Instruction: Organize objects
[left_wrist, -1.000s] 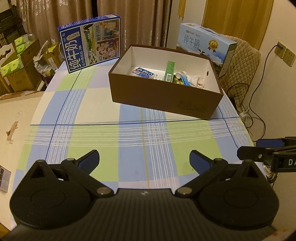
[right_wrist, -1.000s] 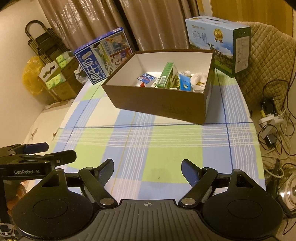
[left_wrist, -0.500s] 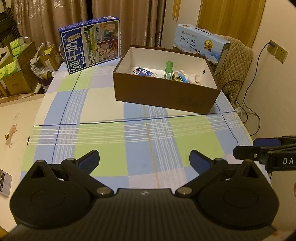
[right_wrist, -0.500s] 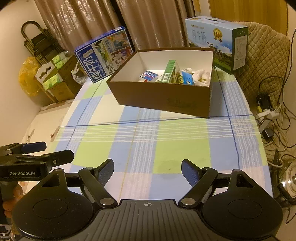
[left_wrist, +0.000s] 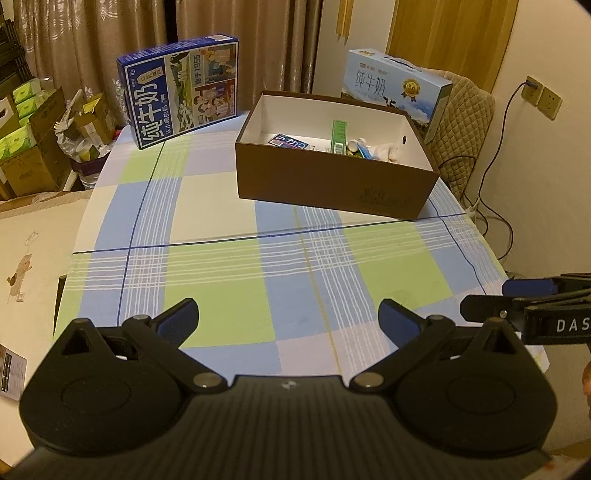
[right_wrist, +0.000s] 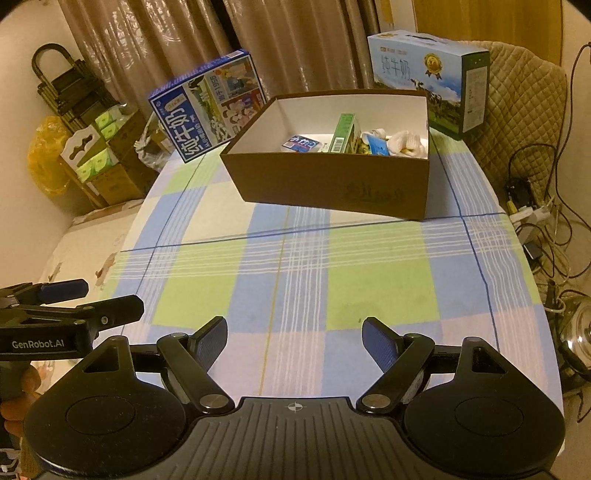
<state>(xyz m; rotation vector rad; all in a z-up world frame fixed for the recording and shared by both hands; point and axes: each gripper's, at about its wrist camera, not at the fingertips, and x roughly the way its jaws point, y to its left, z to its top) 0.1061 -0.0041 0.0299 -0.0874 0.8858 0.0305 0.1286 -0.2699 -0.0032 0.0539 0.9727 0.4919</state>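
While tongs (left_wrist: 288, 317) gape, green carton (right_wrist: 344, 133) stands upright.

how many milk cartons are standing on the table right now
2: the dark blue milk carton behind the brown box's far left corner, the light blue milk carton behind its far right corner. None appear hidden.

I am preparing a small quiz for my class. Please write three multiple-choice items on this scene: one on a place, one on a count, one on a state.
1. Where is the green carton?
A. inside the brown box
B. on the tablecloth
C. on the chair

2. How many milk cases stand behind the brown box?
A. one
B. two
C. four

3. How is the right gripper?
A. shut on a carton
B. open and empty
C. shut on nothing

Key: 1 A, it stands between the box walls. 2 B, a dark blue milk case and a light blue milk case. 3 B, its fingers are spread over bare cloth.
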